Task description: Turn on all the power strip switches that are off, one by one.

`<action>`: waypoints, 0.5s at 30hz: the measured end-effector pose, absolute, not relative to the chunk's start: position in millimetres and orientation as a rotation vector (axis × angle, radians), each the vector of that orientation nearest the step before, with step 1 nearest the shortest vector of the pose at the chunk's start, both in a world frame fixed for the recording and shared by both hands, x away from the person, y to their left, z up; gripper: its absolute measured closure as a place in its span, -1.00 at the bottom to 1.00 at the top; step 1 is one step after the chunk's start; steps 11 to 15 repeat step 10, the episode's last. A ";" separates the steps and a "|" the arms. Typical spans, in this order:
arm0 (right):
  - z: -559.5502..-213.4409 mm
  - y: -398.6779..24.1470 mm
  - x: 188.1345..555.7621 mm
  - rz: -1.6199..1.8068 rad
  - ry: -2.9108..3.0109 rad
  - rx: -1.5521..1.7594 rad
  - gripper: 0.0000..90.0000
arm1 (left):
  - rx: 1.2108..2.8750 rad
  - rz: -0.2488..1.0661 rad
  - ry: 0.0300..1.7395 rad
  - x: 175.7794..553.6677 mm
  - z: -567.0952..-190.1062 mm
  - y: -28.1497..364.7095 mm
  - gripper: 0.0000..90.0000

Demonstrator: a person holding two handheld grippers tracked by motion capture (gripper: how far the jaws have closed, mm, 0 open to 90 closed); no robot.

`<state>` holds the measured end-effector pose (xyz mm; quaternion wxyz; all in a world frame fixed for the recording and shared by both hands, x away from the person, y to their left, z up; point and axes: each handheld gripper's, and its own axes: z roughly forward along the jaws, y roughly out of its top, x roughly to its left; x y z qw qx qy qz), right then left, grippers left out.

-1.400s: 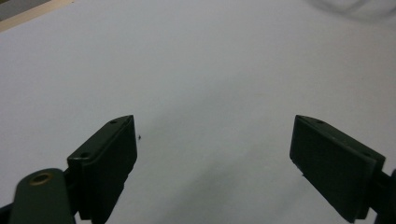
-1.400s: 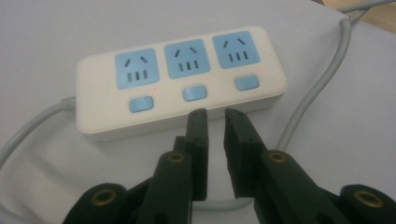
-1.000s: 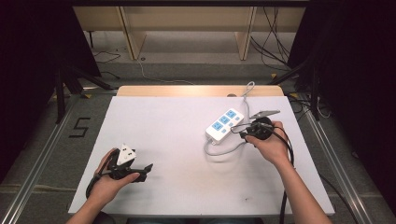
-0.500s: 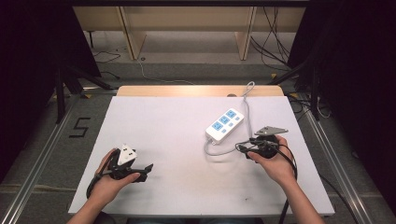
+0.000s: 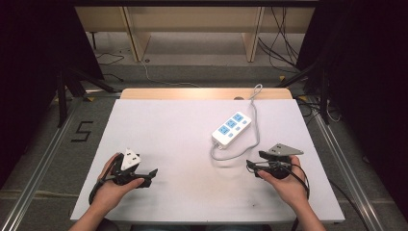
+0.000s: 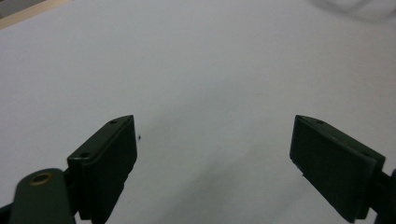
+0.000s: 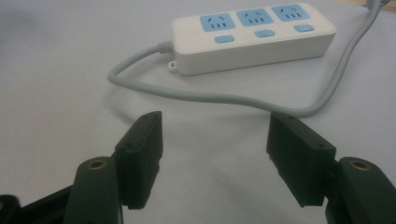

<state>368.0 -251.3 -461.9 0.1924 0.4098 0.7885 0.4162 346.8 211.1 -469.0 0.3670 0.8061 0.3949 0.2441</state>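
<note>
A white power strip (image 5: pixel 232 128) with three blue sockets lies right of the table's middle. Its grey cable (image 5: pixel 240 155) loops out from its near end, then runs off over the far edge. My right gripper (image 5: pixel 248 166) rests near the front right and points left at that loop. In the right gripper view the power strip (image 7: pixel 254 35) and cable (image 7: pixel 224 97) lie just beyond my right gripper (image 7: pixel 215 135). Its jaws have just been opening and nothing is between them. My left gripper (image 5: pixel 151 177) lies at the front left, open over bare table (image 6: pixel 215 140).
The white table top (image 5: pixel 183 130) has a wooden strip (image 5: pixel 202 94) along its far edge. Metal rails run along the floor on both sides, and a "5" mark (image 5: pixel 82 131) is on the floor at left. Shelf legs stand beyond the table.
My right gripper has drawn back from the power strip toward the near right of the table, and its jaws have spread wider. The left gripper has stayed put.
</note>
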 end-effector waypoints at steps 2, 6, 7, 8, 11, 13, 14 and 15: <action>-461.5 -251.1 366.3 1.170 2.201 1.148 -0.20 | 2.068 0.625 1.019 347.2 -469.4 211.2 -0.68; -460.4 -250.9 364.9 1.182 2.181 1.143 -0.20 | 2.065 0.624 1.020 347.4 -469.8 211.2 -0.68; -460.9 -251.1 365.1 1.179 2.181 1.145 -0.20 | 2.070 0.624 1.018 347.4 -469.6 211.5 -0.68; -461.7 -251.6 365.1 1.180 2.180 1.151 -0.20 | 2.067 0.622 1.022 347.7 -469.8 211.5 -0.67; -463.3 -252.1 364.3 1.182 2.174 1.157 -0.20 | 2.068 0.619 1.025 348.4 -470.1 211.3 -0.68; -463.3 -252.1 364.3 1.182 2.174 1.157 -0.20 | 2.068 0.619 1.025 348.4 -470.1 211.3 -0.68; -463.3 -252.1 364.3 1.182 2.174 1.157 -0.20 | 2.068 0.619 1.025 348.4 -470.1 211.3 -0.68; -463.3 -252.1 364.3 1.182 2.174 1.157 -0.20 | 2.068 0.619 1.025 348.4 -470.1 211.3 -0.68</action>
